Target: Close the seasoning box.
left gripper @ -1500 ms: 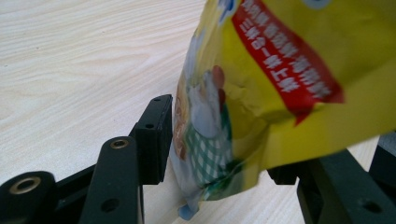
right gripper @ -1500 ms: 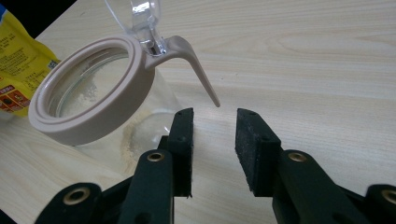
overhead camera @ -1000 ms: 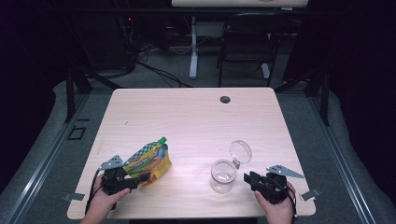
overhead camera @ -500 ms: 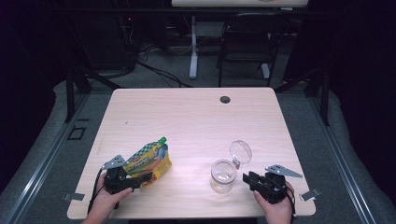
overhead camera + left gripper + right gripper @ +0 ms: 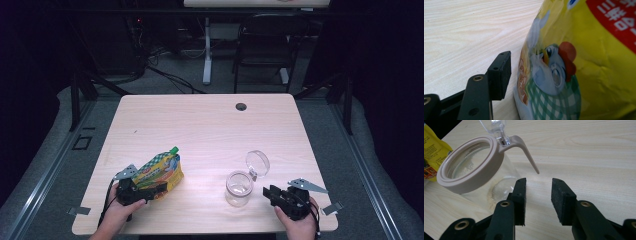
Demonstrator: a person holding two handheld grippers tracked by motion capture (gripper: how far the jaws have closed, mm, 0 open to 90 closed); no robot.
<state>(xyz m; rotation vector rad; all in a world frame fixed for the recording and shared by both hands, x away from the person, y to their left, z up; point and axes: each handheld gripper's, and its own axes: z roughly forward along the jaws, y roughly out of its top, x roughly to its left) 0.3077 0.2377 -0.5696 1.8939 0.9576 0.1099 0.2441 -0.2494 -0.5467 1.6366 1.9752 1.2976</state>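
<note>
**Count of items on the desk**

One desk (image 5: 210, 125) carries one yellow pouch (image 5: 161, 171) with one green cap (image 5: 174, 149), and one glass jar (image 5: 238, 188) with one hinged clear lid (image 5: 257, 163). Two grippers: left gripper (image 5: 150, 189), right gripper (image 5: 272, 194).

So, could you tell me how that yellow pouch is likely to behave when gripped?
The yellow pouch looks creased and soft, so it would probably buckle between pads rather than hold its shape. Its glossy film may be slippery. It bulges, so it probably holds some weight and could sag.
</note>
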